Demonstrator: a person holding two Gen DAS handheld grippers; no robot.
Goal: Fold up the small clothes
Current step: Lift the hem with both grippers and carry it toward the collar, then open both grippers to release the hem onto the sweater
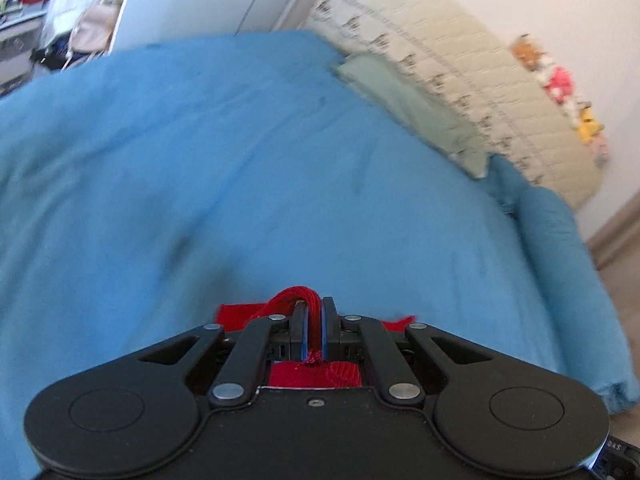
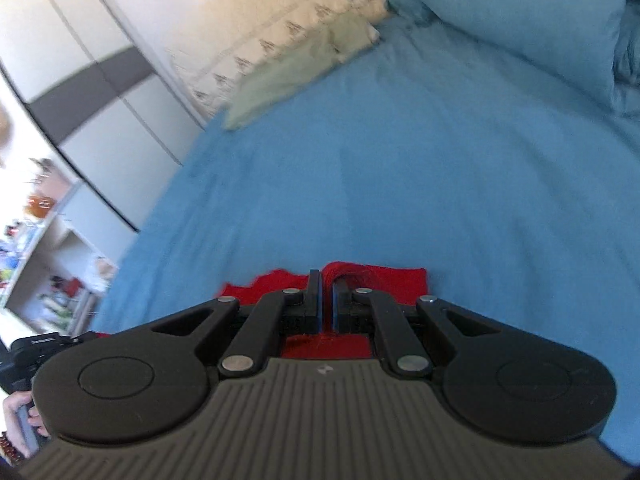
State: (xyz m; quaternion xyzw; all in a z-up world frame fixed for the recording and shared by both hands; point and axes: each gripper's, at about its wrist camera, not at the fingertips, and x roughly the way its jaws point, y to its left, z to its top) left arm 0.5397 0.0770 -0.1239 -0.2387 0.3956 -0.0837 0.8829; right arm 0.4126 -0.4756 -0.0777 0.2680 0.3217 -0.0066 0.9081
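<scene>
Both wrist views look across a blue bedsheet (image 1: 280, 168), but each adds its own surroundings. The left wrist view alone shows a row of plush toys (image 1: 568, 92) on the wall at 2 o'clock and a rolled blue bolster (image 1: 560, 264) at 3 o'clock. The right wrist view alone shows a grey-banded wardrobe (image 2: 92, 80) at 10 o'clock, blue pillows (image 2: 540, 20) at 1 o'clock, and the person's other hand (image 2: 20, 420) on a handle at 8 o'clock. A pale green folded cloth (image 1: 404, 96) by the patterned headboard (image 1: 460, 52) appears in both.

The red garment (image 1: 316, 372) lies on the sheet at 6 o'clock in each view, directly under the fingers. The left gripper (image 1: 314, 328) is clamped on a raised fold of it; the right gripper (image 2: 327, 304) likewise pinches a bunched ridge of the red cloth (image 2: 384, 280). In the right wrist view the garment's long axis runs from 9 to 3 o'clock; which end is which cannot be told.
</scene>
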